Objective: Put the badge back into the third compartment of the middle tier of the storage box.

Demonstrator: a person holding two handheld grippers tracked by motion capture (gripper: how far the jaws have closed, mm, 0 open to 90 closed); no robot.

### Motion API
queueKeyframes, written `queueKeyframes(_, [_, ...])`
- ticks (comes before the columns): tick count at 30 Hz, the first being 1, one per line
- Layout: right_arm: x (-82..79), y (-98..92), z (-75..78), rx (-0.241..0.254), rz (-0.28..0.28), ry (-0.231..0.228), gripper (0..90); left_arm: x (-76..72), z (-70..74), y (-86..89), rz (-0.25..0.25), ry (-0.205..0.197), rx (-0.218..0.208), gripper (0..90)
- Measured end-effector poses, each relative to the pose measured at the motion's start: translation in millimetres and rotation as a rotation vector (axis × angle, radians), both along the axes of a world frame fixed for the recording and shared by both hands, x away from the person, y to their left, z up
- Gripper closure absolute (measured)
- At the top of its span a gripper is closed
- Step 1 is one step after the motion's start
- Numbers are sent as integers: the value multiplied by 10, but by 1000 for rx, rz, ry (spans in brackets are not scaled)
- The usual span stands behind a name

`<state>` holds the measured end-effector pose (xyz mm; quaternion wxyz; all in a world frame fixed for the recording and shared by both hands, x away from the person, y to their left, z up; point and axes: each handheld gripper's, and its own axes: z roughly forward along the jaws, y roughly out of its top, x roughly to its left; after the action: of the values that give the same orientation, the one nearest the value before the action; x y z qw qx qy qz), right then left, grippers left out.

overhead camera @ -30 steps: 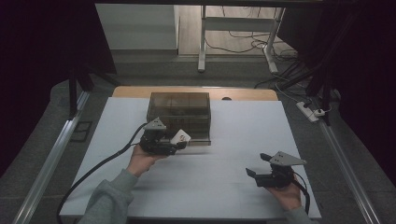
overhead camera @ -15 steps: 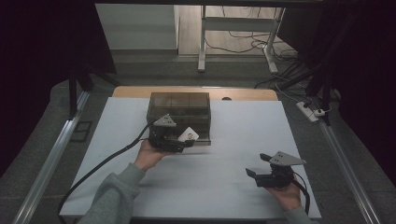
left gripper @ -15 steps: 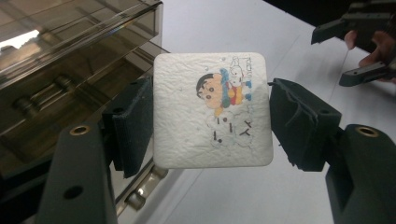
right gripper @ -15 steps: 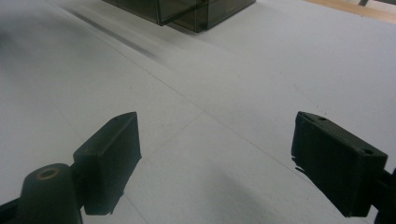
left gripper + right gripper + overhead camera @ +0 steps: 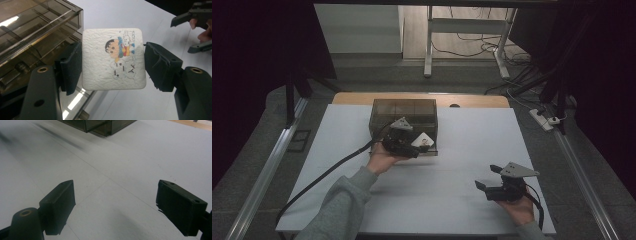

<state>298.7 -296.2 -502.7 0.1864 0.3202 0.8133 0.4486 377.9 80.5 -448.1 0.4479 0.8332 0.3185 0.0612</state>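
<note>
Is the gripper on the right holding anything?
No, the right gripper has its jaws wide apart with bare white table between them.

A dim room around a pale counter.

The white counter (image 5: pixel 472 150) filled the middle of the frame, with a wooden edge strip (image 5: pixel 482 100) along its far side. Grey floor (image 5: pixel 377 70) lay beyond it. A white metal frame (image 5: pixel 462 30) stood at the upper centre, cables (image 5: pixel 462 50) trailing beneath. Dark curtains (image 5: pixel 257 60) closed the upper left and right. A power strip (image 5: pixel 543 119) lay at right, and metal rails (image 5: pixel 267 170) ran along both sides.
</note>
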Motion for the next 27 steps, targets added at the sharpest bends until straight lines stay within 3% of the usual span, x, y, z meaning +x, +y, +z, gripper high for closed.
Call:
queueKeyframes(9, [3,1,-6,2,2,1,150,121,-78,-70,26,35,43,328])
queueKeyframes(27, [-1,-2,0,1,5,-4,150,137,-126,-120,27,44,62,328])
